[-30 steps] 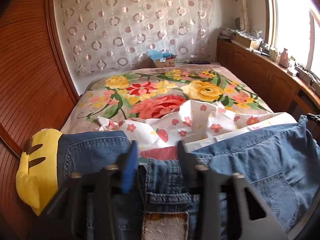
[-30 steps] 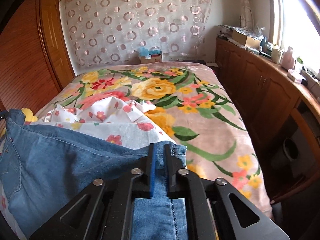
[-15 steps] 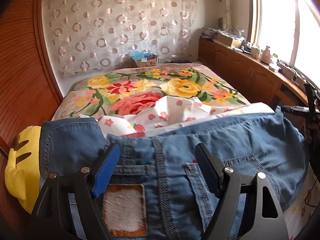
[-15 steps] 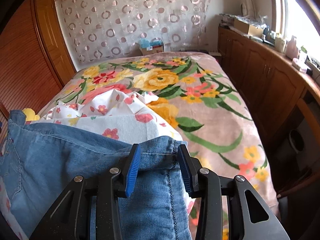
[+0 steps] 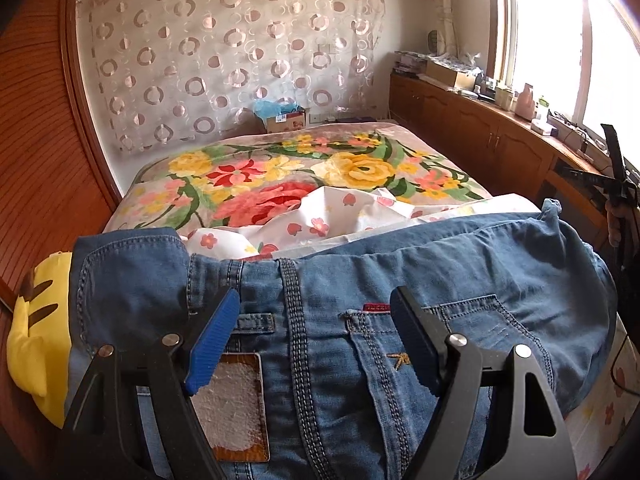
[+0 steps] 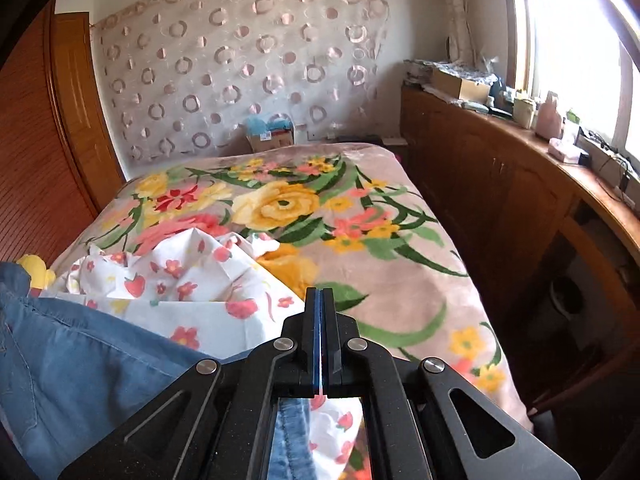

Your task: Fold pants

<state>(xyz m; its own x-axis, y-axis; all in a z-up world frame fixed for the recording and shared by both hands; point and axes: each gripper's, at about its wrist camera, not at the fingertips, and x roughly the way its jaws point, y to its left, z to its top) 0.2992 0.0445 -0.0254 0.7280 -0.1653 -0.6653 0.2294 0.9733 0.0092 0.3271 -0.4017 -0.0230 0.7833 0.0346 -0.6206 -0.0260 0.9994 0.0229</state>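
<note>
Pants lie across the lower half of your left view, waistband up, spread over the flowered bed and a white printed sheet. Your left gripper hangs with its fingers wide apart above the waistband, one blue pad near the leather patch, gripping nothing. Your right gripper, low centre of its view, has just closed; its fingers are pressed flat together with no cloth between, the denim lying lower left.
</note>
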